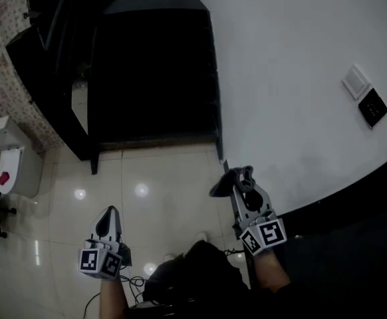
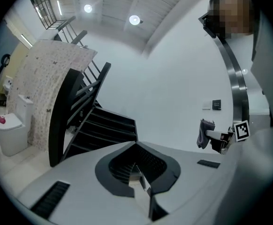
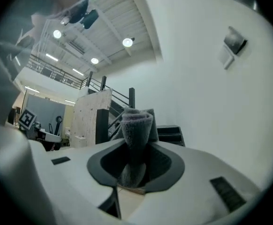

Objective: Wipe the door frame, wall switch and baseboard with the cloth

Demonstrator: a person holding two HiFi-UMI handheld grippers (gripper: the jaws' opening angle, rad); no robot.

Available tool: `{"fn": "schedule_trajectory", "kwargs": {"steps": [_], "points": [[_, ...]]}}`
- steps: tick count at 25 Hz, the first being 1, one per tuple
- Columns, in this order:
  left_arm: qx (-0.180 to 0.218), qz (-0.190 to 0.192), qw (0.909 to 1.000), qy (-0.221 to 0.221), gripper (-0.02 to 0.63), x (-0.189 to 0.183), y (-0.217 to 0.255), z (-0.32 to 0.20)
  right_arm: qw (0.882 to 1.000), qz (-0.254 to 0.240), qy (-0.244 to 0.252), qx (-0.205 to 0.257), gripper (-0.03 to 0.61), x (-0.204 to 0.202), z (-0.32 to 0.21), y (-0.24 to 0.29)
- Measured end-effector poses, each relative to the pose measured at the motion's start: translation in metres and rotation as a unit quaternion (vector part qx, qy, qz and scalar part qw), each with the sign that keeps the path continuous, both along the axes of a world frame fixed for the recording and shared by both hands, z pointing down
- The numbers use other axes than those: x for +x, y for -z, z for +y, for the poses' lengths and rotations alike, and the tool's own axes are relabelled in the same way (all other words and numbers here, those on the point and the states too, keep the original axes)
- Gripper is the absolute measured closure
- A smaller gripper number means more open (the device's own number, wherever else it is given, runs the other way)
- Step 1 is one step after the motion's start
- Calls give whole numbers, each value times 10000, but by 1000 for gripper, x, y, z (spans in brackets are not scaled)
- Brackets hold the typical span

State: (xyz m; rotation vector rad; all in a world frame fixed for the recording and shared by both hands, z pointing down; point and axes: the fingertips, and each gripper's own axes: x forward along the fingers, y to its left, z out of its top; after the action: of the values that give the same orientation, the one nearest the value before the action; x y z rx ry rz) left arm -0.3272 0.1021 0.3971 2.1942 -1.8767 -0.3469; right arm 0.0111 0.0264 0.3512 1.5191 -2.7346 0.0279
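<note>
Person's dark torso [image 1: 203,271]: closest in, standing up against the corner.
White wall [image 1: 293,65]: the surface to be worked, on the right.
Black staircase [image 1: 153,65]: ahead, not involved.
Tiled floor [image 1: 160,178]: glossy, underfoot.
Baseboard [image 1: 343,201]: dark strip at the wall's foot, near the right gripper [image 1: 244,178].
That gripper's fingers pinch a folded grey cloth [image 3: 136,128], probably held ready for wiping.
Left gripper [image 1: 109,212]: fingers together, empty, apparently held back out of the way.
Wall switch [image 1: 355,81]: further along the wall, well apart from the cloth.

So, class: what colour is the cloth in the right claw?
The cloth is grey; right gripper view.
</note>
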Motion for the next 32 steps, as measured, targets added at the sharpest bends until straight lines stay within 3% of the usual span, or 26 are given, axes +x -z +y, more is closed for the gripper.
{"fn": "schedule_trajectory", "kwargs": {"steps": [6, 12, 15, 18, 22, 24, 26, 32], "points": [[114, -377, 9992, 14, 614, -14, 4, -105, 9992, 176, 277, -248, 483, -25, -122, -36], [31, -891, 9959, 133, 614, -26, 53, -226, 9976, -681, 143, -49, 483, -31, -280, 5], [211, -955, 9952, 60, 614, -29, 67, -304, 9966, -718, 327, 246, 483, -50, -345, 25], [344, -888, 9944, -450, 614, -6, 64, -372, 9975, -602, 132, 336, 483, -37, -377, 22], [120, -688, 9861, -1508, 614, 39, 37, -456, 9952, -557, -795, 81, 483, 10, -388, 2], [106, -545, 9754, -2135, 614, 77, 30, -492, 9894, -440, -1384, 55, 483, 42, -385, -3], [179, -493, 9570, -2852, 614, 117, 27, -528, 9783, -353, -2041, 66, 483, 71, -378, -4], [394, -284, 8915, -4504, 614, 212, 25, -594, 9219, -255, -3867, -36, 483, 126, -344, -9]]}}
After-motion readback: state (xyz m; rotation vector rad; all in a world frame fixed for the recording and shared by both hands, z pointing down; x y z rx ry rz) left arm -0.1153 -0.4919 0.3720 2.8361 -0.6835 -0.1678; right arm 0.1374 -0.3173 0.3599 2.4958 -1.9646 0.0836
